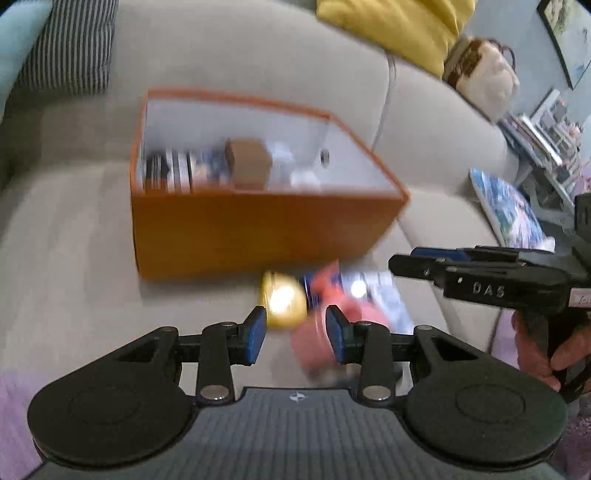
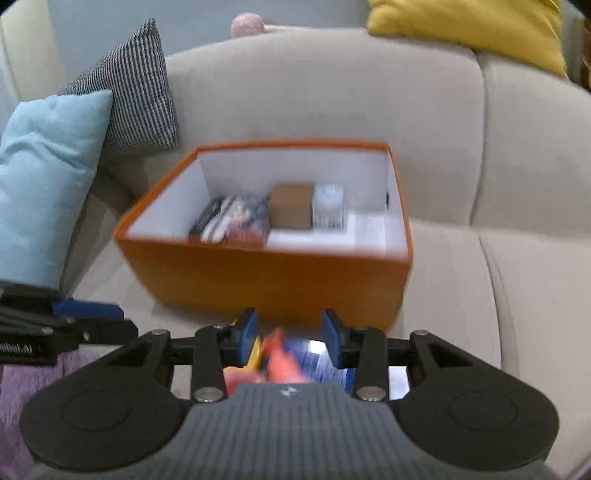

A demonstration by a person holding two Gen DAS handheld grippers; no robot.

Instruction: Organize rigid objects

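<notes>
An orange box [image 1: 258,229] with a white inside stands on the beige sofa; it also shows in the right wrist view [image 2: 280,284]. Inside it lie books [image 2: 236,221], a brown block [image 2: 291,210] and a pale item [image 2: 328,206]. In front of the box lie a shiny yellow object [image 1: 282,304], a pink-red object [image 1: 325,325] and a blue-white book [image 1: 380,295]. My left gripper [image 1: 295,334] is open, just above these loose things. My right gripper [image 2: 290,338] is open above the same pile [image 2: 291,360]; it shows from the side in the left wrist view [image 1: 417,260]. Both views are blurred.
A striped cushion [image 2: 129,88] and a light blue cushion [image 2: 40,177] lean at the left. A yellow cushion [image 2: 472,26] sits on the sofa back. A magazine [image 1: 509,210] lies on the right seat, with a bag [image 1: 484,74] and a cluttered shelf [image 1: 546,140] beyond.
</notes>
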